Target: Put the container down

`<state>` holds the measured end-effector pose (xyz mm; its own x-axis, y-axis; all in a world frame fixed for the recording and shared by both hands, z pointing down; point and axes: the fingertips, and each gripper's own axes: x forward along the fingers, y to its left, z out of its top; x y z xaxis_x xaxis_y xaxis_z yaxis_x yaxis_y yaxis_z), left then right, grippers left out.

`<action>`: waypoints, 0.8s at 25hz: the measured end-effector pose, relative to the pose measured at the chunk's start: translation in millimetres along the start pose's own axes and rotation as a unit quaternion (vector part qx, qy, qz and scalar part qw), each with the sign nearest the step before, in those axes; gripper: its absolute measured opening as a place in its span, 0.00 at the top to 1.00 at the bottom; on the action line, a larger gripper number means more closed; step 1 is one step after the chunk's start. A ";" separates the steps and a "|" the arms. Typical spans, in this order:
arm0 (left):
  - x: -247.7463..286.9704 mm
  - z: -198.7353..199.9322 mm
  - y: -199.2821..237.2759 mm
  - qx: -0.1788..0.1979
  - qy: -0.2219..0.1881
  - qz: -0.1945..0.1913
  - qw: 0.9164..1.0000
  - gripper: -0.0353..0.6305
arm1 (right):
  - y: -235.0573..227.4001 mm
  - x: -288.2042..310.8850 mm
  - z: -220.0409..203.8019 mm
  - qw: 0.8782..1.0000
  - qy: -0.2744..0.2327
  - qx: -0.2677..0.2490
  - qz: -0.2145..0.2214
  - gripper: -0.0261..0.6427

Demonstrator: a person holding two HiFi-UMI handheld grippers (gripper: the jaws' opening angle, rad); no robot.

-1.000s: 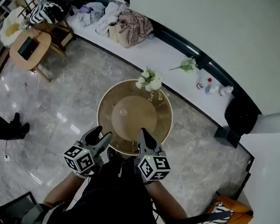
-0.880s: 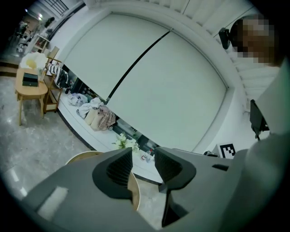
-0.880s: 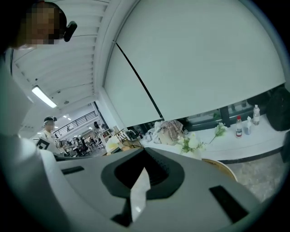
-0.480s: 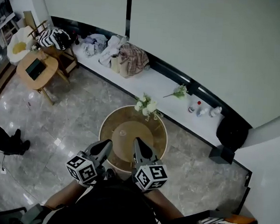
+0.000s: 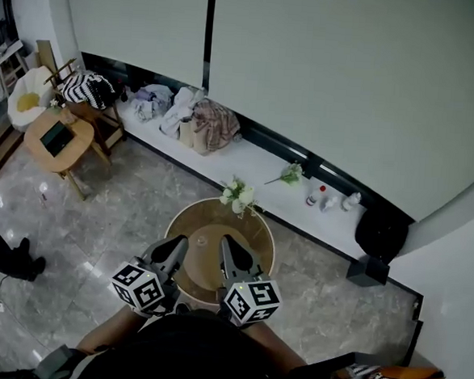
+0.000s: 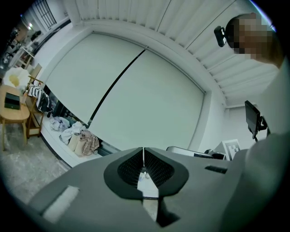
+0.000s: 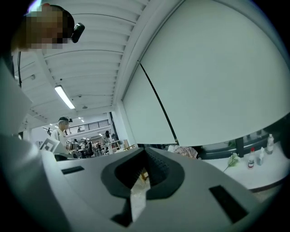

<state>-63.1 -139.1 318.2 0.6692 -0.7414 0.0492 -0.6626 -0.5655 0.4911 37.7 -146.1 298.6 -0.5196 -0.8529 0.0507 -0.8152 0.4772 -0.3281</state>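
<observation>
Marble floor [image 5: 114,208]: head view; grey, glossy, veined slabs, with open room to the left and right of the round table.
Round table [image 5: 260,227]: wooden, with a dark brown top and a paler rim. Its far edge is near the white ledge [image 5: 262,174], and its near edge lies under both grippers.
Container [image 5: 203,259]: tan, smooth and round, sitting about mid-table. It shows between the two grippers with no jaw on it.
Flowers [image 5: 238,197]: white blooms at the table's far edge.
Left gripper [image 5: 181,241]: grey tapered jaws in front of a checker-marked cube, over the table's near-left edge.
Right gripper [image 5: 227,241]: same build, just beside the left one.
Ledge clutter: a soft heap of clothes [image 5: 189,116] to the left and small bottles [image 5: 327,201] to the right.
Left gripper view: the jaws are pressed together at the tips, their ribbed black pads grip nothing. Beyond is a pale roller blind [image 6: 136,90] with one dark seam.
Right gripper view: the tips meet and hold nothing. Ahead are the blind, a slatted white ceiling [image 7: 90,54] and a strip light [image 7: 65,97].
</observation>
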 end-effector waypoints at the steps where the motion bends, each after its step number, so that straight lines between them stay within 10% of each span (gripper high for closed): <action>1: 0.0 1.6 -2.1 0.003 -0.003 -0.002 1.000 0.93 | 2.6 -1.2 2.9 1.000 -0.004 -0.007 0.002 0.95; 8: 5.5 8.7 -13.2 0.071 0.001 0.009 0.997 0.93 | 13.2 -9.5 22.4 0.999 -0.031 -0.035 0.011 0.95; 20: 0.3 7.2 -16.9 0.075 -0.007 0.011 0.997 0.93 | 26.3 -17.2 33.0 0.995 -0.064 -0.068 0.031 0.95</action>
<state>-54.1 -132.3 303.6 0.6498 -0.7587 0.0457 -0.7206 -0.5958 0.3546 33.6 -125.9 258.0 -0.5405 -0.8366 -0.0897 -0.8140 0.5469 -0.1959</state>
